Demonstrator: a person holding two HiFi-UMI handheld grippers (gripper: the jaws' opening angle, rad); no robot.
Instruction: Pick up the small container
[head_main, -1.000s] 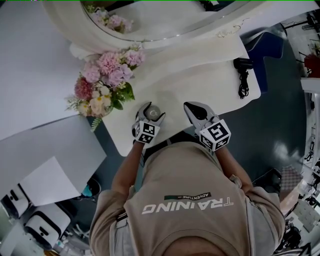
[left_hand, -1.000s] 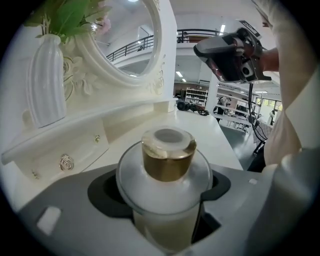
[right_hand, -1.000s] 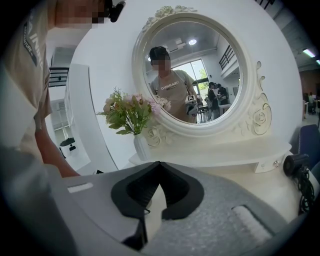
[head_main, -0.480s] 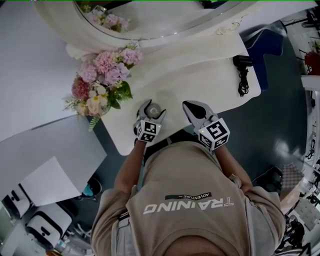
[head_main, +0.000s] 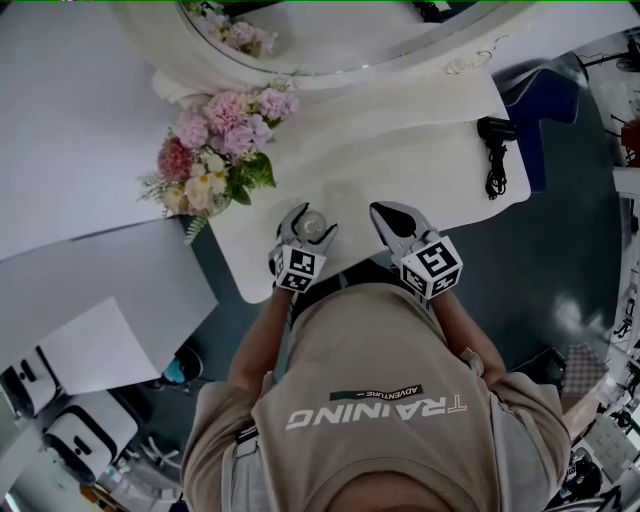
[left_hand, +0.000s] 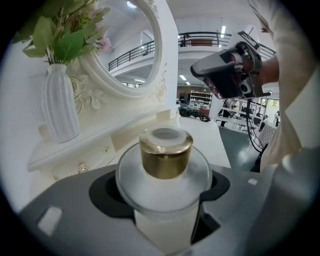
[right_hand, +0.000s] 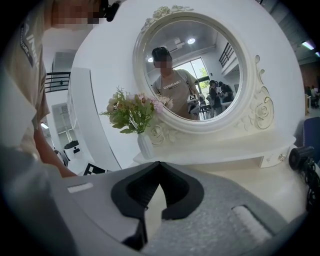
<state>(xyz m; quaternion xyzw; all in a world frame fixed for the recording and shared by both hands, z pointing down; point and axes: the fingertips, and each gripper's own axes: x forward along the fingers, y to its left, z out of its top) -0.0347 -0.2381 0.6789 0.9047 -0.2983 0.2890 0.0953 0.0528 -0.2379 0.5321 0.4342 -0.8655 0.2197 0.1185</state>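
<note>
Left claw (head_main: 305, 224): jaws clamped on the small container (left_hand: 165, 167), one on each side of its frosted white body. A gold collar and a white top stand up above the jaws, upright. In the head view the container sits between the jaws over the front part of the white desk (head_main: 430, 170), close to the near edge. I cannot tell whether its base touches the desk or is clear of it.

Right claw (head_main: 383, 214): jaw tips together, nothing between them. Only pale desk surface shows through the slit behind the tips. It hangs over the desk just beside my left claw, on its right, and the two are apart.

Surroundings: a vase of pink flowers (head_main: 222, 155) stands at the back left of the desk, below the round mirror (right_hand: 192, 70). A black hair dryer (head_main: 493, 130) with its cord lies at the far right, well apart from both claws.
</note>
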